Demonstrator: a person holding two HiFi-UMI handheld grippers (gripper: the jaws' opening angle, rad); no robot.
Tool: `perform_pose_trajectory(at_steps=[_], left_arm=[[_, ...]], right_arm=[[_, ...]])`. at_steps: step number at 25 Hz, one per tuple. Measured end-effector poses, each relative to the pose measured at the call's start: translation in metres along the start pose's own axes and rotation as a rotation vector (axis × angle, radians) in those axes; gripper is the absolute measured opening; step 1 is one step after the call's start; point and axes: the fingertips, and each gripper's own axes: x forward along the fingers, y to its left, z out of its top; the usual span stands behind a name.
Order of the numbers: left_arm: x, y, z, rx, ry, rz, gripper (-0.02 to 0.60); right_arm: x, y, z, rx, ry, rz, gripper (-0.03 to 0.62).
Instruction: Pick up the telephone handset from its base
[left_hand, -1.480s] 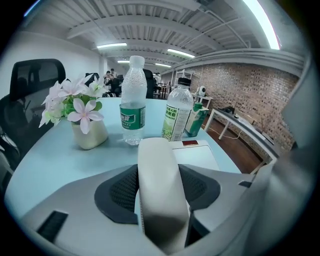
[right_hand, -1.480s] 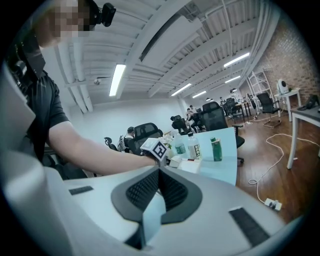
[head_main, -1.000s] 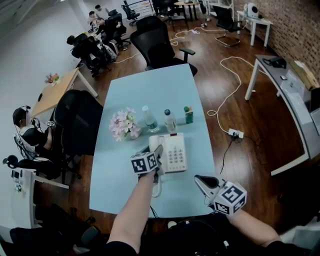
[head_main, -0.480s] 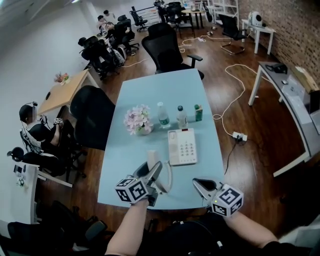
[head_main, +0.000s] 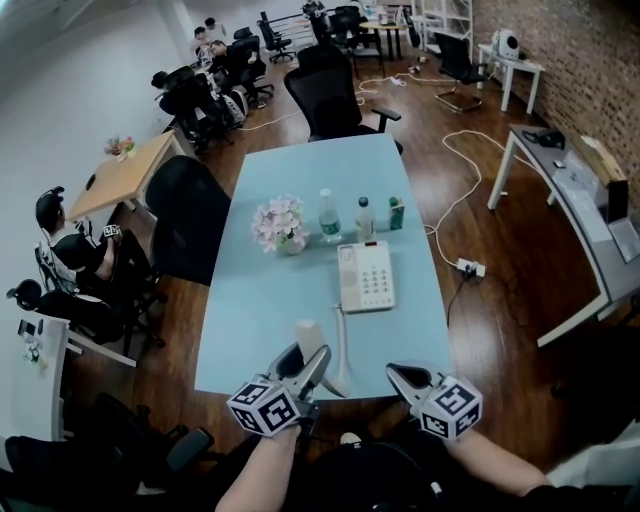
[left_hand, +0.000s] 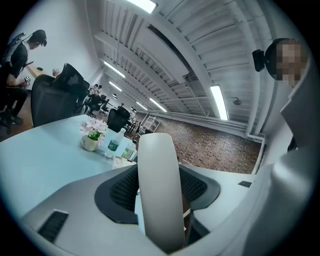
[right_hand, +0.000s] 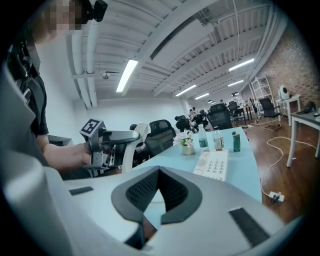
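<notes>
The white telephone base (head_main: 366, 277) lies on the light blue table (head_main: 290, 200), keypad up, its cradle side bare. My left gripper (head_main: 303, 368) is shut on the white handset (head_main: 308, 336), held upright near the table's front edge, well apart from the base. A cord (head_main: 341, 340) runs from the base toward the handset. In the left gripper view the handset (left_hand: 159, 190) fills the gap between the jaws. The right gripper view shows the left gripper (right_hand: 107, 145) with the handset (right_hand: 131, 142) and the base (right_hand: 214, 164). My right gripper (head_main: 405, 377) hangs shut and empty at the front right.
Behind the base stand a pot of pink flowers (head_main: 280, 224), two water bottles (head_main: 327, 215) (head_main: 366, 219) and a green can (head_main: 397, 212). Black office chairs (head_main: 185, 225) stand at the table's left and far end. People sit at the far left.
My left gripper has drawn back from over the base to the table's front edge, with the handset in it. The right gripper has barely moved.
</notes>
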Motion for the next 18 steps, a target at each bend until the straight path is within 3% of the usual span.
perform_pose_trajectory(at_steps=[5,18], left_arm=[[-0.007,-0.013,0.000,0.020,0.001,-0.029,0.238],[-0.011,-0.011,-0.007,0.006,-0.003,0.013,0.238]], right_arm=[[0.003,0.013,-0.009,-0.039,0.021,0.002,0.014],[0.007,0.017,0.003,-0.079,0.012,0.011,0.012]])
